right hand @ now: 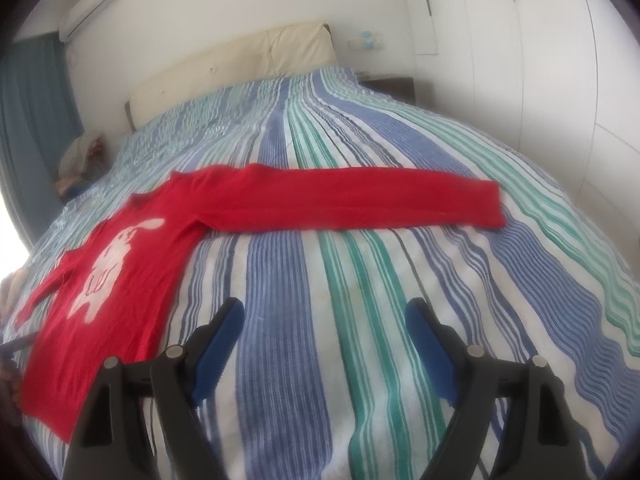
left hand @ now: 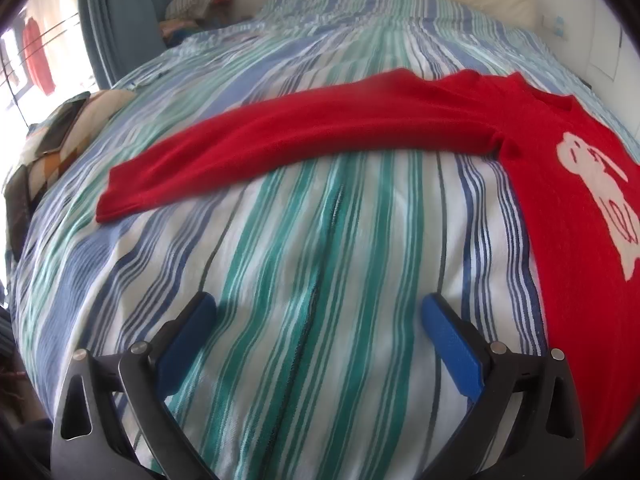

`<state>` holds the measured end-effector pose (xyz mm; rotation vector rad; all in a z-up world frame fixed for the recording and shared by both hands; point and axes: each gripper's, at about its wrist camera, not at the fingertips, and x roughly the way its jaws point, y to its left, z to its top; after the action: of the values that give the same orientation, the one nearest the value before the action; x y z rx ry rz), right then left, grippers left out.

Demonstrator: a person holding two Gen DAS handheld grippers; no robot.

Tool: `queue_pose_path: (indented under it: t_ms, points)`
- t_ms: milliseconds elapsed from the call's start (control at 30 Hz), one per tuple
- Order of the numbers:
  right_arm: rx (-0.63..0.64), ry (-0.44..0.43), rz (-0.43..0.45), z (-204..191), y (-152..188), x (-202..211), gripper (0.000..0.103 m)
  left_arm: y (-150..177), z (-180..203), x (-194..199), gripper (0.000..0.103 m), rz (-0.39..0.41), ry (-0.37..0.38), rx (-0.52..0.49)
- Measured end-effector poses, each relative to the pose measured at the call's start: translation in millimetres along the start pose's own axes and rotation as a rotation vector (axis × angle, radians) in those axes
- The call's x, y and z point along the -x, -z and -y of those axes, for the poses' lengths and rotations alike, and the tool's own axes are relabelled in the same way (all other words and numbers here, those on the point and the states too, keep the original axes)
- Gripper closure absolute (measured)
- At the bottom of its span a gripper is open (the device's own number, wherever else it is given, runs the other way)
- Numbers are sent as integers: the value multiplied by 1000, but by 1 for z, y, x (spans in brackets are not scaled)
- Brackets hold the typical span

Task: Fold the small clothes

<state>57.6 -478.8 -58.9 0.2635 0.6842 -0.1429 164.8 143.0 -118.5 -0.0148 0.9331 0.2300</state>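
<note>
Item, nearest the lens: left gripper [left hand: 318,308], blue pads spread wide, nothing between them but striped bedspread [left hand: 320,240]; it hangs just above the cloth and touches no garment.

Item, beyond it, from the scene's left: left sleeve [left hand: 280,140] of the red sweater [left hand: 568,200], laid flat and straight, cuff at far left, running rightward to the shoulder. Its long axis lies crosswise to the fingers, ahead of them and apart from them. The body panel with its white animal motif [left hand: 596,196] sits at the right edge of this view, its side hem close beside the right-hand finger.

Item, right wrist view, near: right gripper [right hand: 324,316], pads likewise parted and empty, over bare bedspread. The sweater body lies to its left; the right sleeve [right hand: 352,202] extends rightward across the bed, also crosswise and ahead, cuff at far right.

Item, far: cream headboard [right hand: 240,60], blue curtain [left hand: 116,20], a heap of other clothes [left hand: 196,0] beside the bed (too blurred to sort).

Judgement: the garment is spread, unfolded; each gripper faces its own sleeve, the left one nearer the left cuff, so a forward reach to a sleeve reads as the likely opening fold.
</note>
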Motion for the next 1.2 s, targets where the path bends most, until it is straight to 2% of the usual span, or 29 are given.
queue_pose_path:
  t_ms: [567, 700, 767, 867, 1200]
  points:
    - [1, 17, -4, 1, 0, -1, 21, 0, 3, -2, 0, -8, -10, -12]
    - [17, 86, 3, 1, 1, 1, 18, 1, 5, -2, 0, -7, -12, -26]
    - [49, 166, 13, -2, 0, 3, 13, 2, 6, -2, 0, -7, -9, -35]
    - [105, 263, 28, -8, -2, 5, 13, 2, 5, -2, 1, -10, -1, -34]
    - [184, 342, 24, -17, -2, 4, 13, 2, 2, -2, 0, -17, 14, -31]
